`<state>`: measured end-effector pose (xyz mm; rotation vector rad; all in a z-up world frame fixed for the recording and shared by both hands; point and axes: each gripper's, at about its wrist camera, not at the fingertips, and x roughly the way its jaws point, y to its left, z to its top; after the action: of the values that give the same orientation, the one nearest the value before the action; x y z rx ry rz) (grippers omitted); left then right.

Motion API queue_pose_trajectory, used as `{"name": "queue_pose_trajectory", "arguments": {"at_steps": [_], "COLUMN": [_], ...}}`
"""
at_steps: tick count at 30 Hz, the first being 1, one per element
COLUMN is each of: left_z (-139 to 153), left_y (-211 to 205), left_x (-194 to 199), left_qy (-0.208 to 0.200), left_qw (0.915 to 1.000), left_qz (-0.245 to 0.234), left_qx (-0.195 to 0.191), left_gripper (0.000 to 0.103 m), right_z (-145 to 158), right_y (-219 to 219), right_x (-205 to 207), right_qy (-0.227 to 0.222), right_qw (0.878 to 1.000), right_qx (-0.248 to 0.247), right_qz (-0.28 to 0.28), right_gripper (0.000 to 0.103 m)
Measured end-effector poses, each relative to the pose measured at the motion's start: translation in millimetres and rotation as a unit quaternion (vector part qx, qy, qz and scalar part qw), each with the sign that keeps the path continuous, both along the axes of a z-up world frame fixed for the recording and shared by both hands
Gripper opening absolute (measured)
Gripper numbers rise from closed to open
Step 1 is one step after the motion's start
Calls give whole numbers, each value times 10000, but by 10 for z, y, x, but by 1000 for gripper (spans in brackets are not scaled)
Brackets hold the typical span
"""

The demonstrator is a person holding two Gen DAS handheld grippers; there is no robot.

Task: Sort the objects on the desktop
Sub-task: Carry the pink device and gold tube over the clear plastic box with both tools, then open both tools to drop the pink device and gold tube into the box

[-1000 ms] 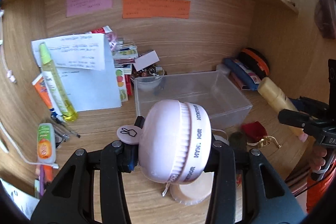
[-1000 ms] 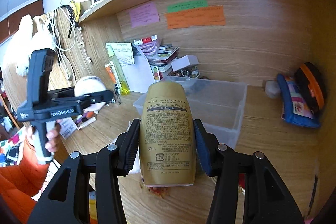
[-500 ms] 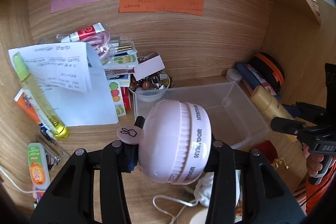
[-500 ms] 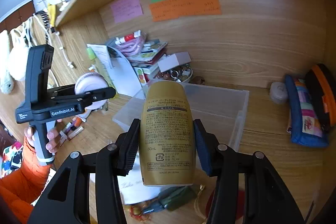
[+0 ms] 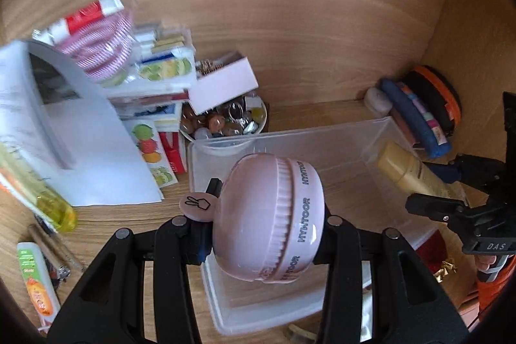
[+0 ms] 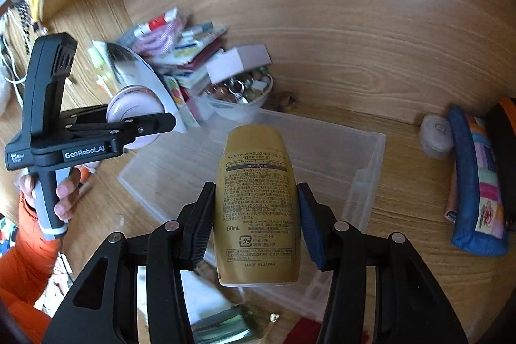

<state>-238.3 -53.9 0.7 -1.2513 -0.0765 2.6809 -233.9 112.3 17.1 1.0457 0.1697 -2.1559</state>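
Observation:
My left gripper is shut on a round pink case lettered HYNTOOR and holds it above the clear plastic bin. My right gripper is shut on a gold sunscreen bottle and holds it above the same bin, from the bin's right side. The right gripper with the bottle shows at the right of the left wrist view. The left gripper with the pink case shows at the left of the right wrist view.
A bowl of small trinkets and a white box stand behind the bin, beside stacked books and papers. Pouches lean at the right wall. A yellow tube and an orange-labelled tube lie at left.
Both grippers have moved forward and tilted down over the clear bin, each still holding its object. The bin now lies directly under the pink case and the bottle.

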Motion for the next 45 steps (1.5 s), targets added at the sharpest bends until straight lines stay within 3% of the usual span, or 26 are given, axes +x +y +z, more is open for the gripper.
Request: {"name": "queue_pose_trajectory", "arguments": {"at_steps": [8,15,22,35,45], "left_z": [-184,-348,-400,-479,-539], "left_y": [62,159,185,321,451], "left_x": [-273,-386,-422,-404,-428], "left_qy": [-334,-587,-582,-701,-821], "left_qw": [9994,9976,9961,9895,9832], "left_qz": [-79,-216,-319,-582,-641], "left_qx": [-70,-283,-581,-1123,-1498], "left_gripper": [43,43,43,43,49], "right_z": [-184,-367,-493,-603,-644], "right_y": [-161,-377,-529,-640,-631], "right_x": [-232,-414,-511,-456,-461], "right_qy": [-112,-159,-15,79,-171], "right_qw": [9988,9929,9835,9711,9704], "right_qx": [458,1142,1795,2346,2378], "right_qz": [112,282,247,419,372], "right_gripper": [46,46,46,46,46]}}
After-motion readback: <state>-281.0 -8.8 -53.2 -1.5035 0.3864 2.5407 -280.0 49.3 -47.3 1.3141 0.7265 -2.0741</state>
